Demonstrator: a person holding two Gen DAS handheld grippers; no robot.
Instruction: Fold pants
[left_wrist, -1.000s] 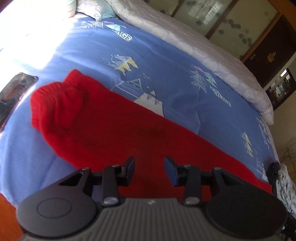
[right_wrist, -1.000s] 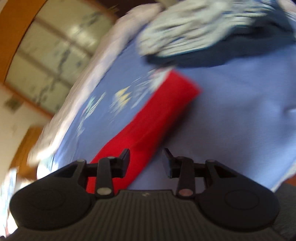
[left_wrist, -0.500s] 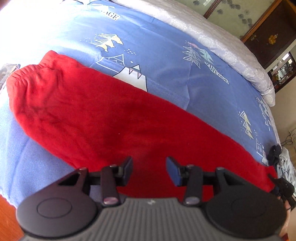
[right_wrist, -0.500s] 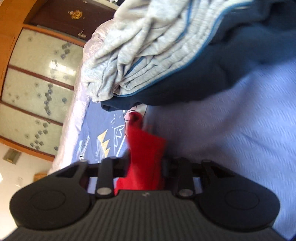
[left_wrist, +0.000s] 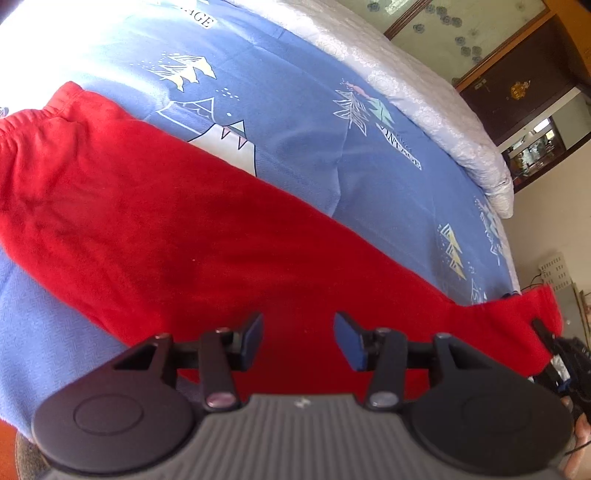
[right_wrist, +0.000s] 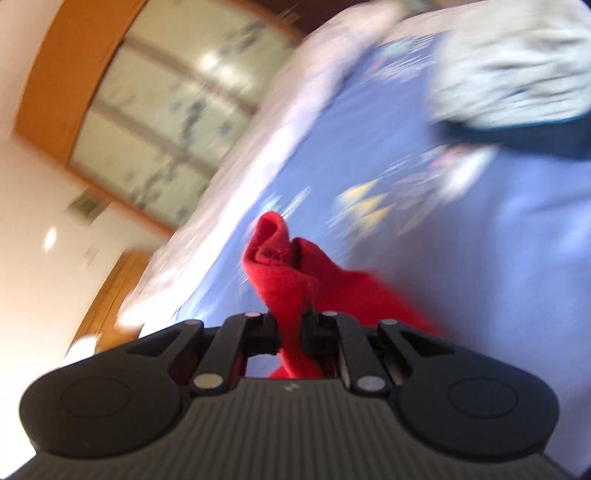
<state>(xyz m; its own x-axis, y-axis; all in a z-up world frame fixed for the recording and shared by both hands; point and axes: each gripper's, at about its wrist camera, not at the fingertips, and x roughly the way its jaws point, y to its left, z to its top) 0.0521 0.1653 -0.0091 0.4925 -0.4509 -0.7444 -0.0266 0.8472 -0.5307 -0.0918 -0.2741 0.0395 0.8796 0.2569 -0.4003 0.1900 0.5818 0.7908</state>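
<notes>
The red pants (left_wrist: 207, 236) lie stretched across the blue bedsheet (left_wrist: 295, 122), the waistband at the far left of the sheet and the leg running toward the lower right; the sheet carries printed trees and mountains, and a white quilt (left_wrist: 424, 99) lies bunched along its far edge. The left gripper (left_wrist: 298, 338) hangs over the middle of the pants with its jaws apart and opening wider; red cloth shows in the gap between them, but the pads do not press on it. The right gripper (right_wrist: 290, 334) has the leg end of the pants (right_wrist: 280, 266) pinched between its jaws, which are closing tight on the cloth; the hem stands up in a crumpled knot just past the fingertips, lifted off the sheet (this view is blurred). Beyond the hem, at the upper right of the sheet, lies a pile of grey and navy clothes (right_wrist: 517, 74); a wooden-framed glass door (right_wrist: 159, 122) stands behind the quilt.
</notes>
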